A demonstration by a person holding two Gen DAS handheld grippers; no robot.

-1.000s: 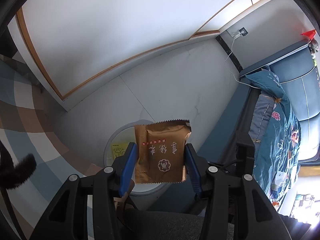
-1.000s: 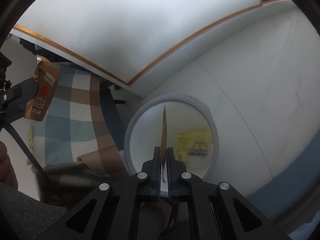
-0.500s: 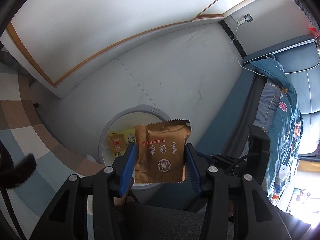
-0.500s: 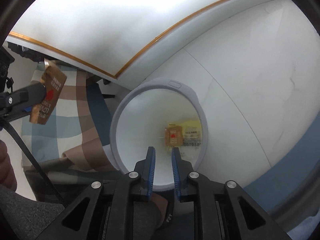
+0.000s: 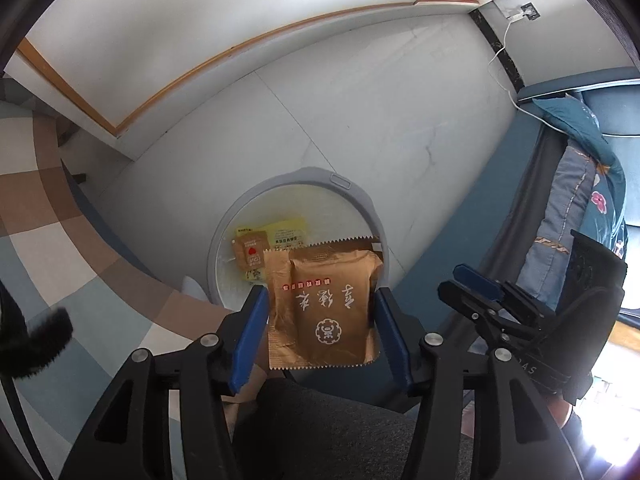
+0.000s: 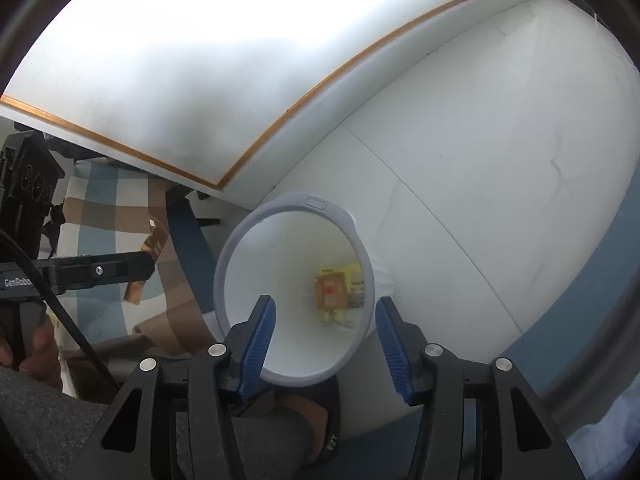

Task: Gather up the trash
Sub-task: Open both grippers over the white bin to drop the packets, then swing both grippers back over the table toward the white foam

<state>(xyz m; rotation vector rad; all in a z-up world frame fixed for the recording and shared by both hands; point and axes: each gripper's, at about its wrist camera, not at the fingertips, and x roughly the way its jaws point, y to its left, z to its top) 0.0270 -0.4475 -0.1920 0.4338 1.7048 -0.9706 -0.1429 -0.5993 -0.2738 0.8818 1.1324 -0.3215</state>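
Bin (image 5: 362, 196) litter print (blurred) unreadable

Right gripper (image 6: 325, 336) above the white bin (image 6: 240, 256)

Its blue-padded jaws are opening with nothing between them, framing the bin's mouth. At the bottom of the bin lie a small brown sachet (image 6: 330, 291) and a yellow wrapper (image 6: 354, 276). At left, the left gripper (image 6: 138, 268) carries a brown packet (image 6: 154, 242) over checked cloth (image 6: 104, 220).

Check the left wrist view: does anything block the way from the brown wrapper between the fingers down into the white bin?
Nothing visible does. The brown wrapper hangs over the white bin, whose mouth is uncovered; only two small packets lie at the bottom.
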